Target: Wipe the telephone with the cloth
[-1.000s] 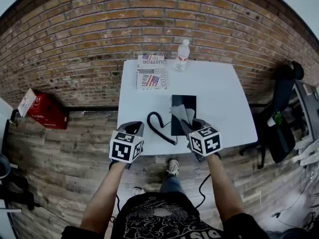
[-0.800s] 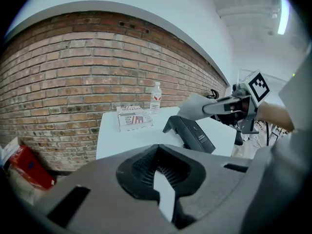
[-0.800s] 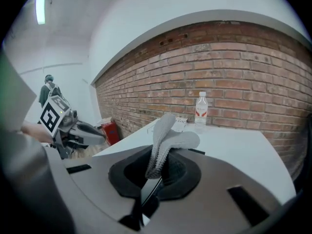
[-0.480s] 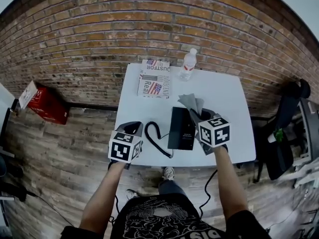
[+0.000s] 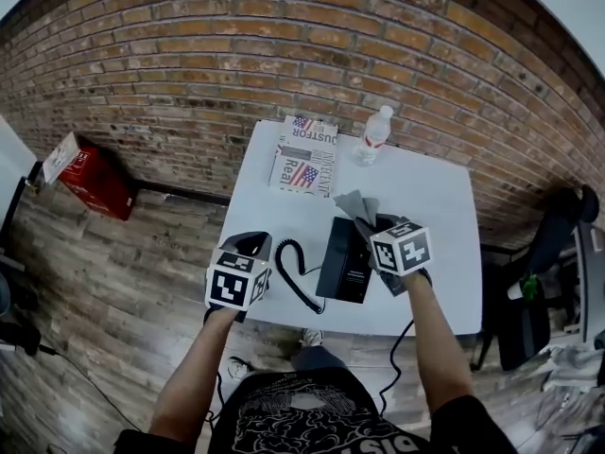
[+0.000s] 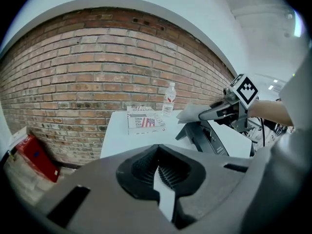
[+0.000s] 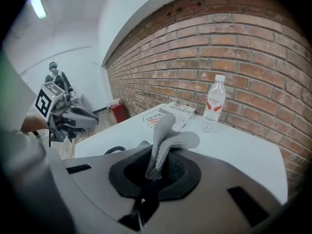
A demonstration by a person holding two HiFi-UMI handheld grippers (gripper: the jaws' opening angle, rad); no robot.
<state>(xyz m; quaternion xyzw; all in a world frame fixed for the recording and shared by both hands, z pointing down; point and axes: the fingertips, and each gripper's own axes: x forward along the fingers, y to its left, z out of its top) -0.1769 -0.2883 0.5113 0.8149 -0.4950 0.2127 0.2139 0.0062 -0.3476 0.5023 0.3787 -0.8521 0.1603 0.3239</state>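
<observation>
Holding grey cloth (image 5: 354, 203) over the black telephone (image 5: 342, 258) with right gripper (image 5: 371, 223); left gripper (image 5: 251, 244) off to the side.

Right jaws clamped tight on the cloth's lower end, the rest flopping up and forward above the telephone's far end; can't tell if it touches. Left jaws closed or nearly so, nothing between them, hovering left of the telephone by the desk (image 5: 435, 206) edge. Telephone lies on the desk, coiled cord (image 5: 295, 277) looping at its left. Beyond the telephone: newspaper (image 5: 304, 154) and water bottle (image 5: 373, 136), near the brick wall (image 5: 189, 55). Red box (image 5: 90, 178) on the floor, well left of the telephone.
</observation>
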